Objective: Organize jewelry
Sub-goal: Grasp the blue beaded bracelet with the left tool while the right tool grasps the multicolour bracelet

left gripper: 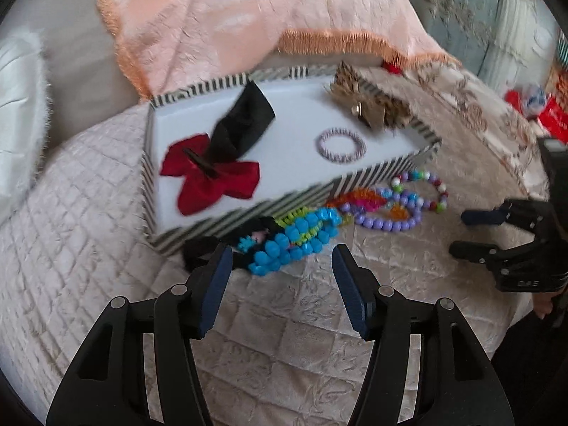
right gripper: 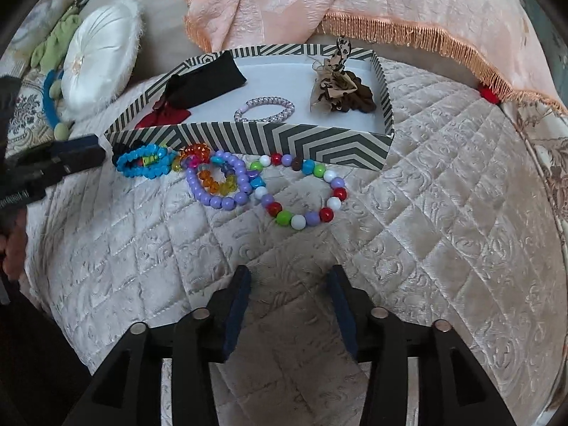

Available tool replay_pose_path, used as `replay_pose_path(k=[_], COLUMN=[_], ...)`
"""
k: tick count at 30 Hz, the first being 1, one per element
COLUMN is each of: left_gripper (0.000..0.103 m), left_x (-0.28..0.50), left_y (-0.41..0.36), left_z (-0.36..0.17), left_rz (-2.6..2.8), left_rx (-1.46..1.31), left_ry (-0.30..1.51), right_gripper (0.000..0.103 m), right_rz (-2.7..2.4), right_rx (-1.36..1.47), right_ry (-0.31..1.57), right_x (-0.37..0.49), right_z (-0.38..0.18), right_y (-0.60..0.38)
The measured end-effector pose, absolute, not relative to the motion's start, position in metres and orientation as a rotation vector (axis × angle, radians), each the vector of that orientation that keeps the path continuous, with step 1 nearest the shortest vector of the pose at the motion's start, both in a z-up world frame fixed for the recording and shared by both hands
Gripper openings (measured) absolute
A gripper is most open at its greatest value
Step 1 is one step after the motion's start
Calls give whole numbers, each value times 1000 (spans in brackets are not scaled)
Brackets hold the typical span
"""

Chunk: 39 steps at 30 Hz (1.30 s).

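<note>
A striped box (left gripper: 369,174) (right gripper: 284,142) lies on the quilted bed. It holds a red bow (left gripper: 209,177), a black cloth (left gripper: 245,120), a lilac bracelet (left gripper: 341,144) (right gripper: 264,109) and a brown hair piece (right gripper: 340,85). In front of it lie a blue bead bracelet (left gripper: 287,245) (right gripper: 142,165), a purple bead bracelet (left gripper: 387,220) (right gripper: 220,191), orange beads (right gripper: 216,181) and a multicoloured bead necklace (right gripper: 305,195). My left gripper (left gripper: 282,277) is open just short of the blue bracelet. My right gripper (right gripper: 289,305) is open and empty, back from the beads.
A pink fringed blanket (right gripper: 355,7) hangs behind the box. A white round cushion (right gripper: 103,53) lies at the left, with a blue hoop (right gripper: 48,106) beside it. Red items (left gripper: 546,106) sit at the far right of the left wrist view.
</note>
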<state>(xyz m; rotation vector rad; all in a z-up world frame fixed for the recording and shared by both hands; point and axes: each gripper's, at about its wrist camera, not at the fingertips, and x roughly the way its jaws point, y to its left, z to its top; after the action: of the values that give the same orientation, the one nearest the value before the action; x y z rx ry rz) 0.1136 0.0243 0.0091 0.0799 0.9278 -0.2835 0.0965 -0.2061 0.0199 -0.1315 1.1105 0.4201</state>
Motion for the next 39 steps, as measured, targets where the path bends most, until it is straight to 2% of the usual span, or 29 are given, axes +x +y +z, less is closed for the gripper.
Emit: replay_pose_path(k=[2, 9, 15, 19, 28, 36, 39], left_gripper=[58, 56, 36, 10, 8, 7, 7], left_x=[116, 125, 128, 130, 95, 86, 91], left_y=[20, 16, 18, 22, 33, 29, 31], left_z=[4, -4, -12, -13, 18, 18, 18], left_rz=[-295, -310, -307, -286, -297, -276, -263], left_rx=[97, 129, 145, 138, 72, 24, -1], left_ry=[931, 936, 977, 982, 951, 978, 976], right_gripper=[62, 65, 65, 65, 65, 65, 51], right_rz=[422, 411, 414, 415, 405, 373, 352], right_rx=[-161, -179, -174, -166, -109, -59, -97], right_ry=[1114, 1122, 1124, 1126, 1117, 1051, 1008], right_x=[97, 100, 101, 100, 100, 108, 121], right_z=[19, 19, 18, 19, 28, 37, 35], right_y=[-200, -196, -197, -198, -221, -243, -232])
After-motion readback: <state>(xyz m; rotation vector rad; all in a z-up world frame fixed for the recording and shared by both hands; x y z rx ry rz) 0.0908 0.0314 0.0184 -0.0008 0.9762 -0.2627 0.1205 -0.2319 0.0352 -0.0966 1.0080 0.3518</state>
